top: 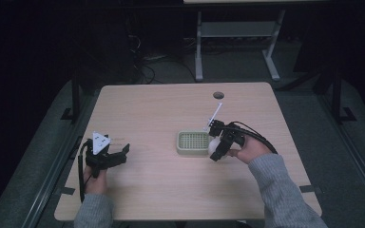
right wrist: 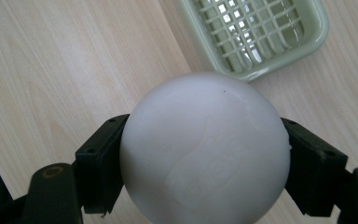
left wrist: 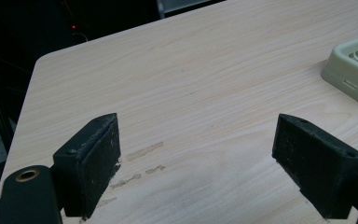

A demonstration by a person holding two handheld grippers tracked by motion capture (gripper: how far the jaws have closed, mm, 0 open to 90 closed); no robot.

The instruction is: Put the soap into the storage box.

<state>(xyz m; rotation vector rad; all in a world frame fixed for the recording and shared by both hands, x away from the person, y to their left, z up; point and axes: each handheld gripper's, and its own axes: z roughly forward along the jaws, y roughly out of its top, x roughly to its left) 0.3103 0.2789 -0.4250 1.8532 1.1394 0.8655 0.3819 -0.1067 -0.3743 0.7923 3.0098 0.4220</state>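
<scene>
High view: wooden counter (top: 161,109), pale grain, rounded corners, one round cable hole (top: 218,95) near its far edge. Landmark for all positions below: green tray (top: 193,143), a shallow rectangular piece with a grid floor, lying flat on the counter a little right of centre.

Right claw (top: 217,148): just beside the tray's right end, held in the person's right hand (top: 247,151), grey sleeve behind it. Jaws clamped on a white ball (top: 214,145). Right gripper view confirms this: white ball (right wrist: 205,149) is pinched on both sides by the black jaws, faint raised marking on its near face, and it sits above bare counter, just short of the tray's rim (right wrist: 279,58). Ball is not inside the tray. Whether the ball touches the counter cannot be told.

Left claw (top: 116,154): well apart from the tray, off its left end, held in the person's left hand (top: 95,179). Grey three-cornered plate on top. Left gripper view: jaws spread wide, nothing between them, bare counter below with a few short smudge marks (left wrist: 142,151); tray corner (left wrist: 354,77) shows at the right edge.
</scene>
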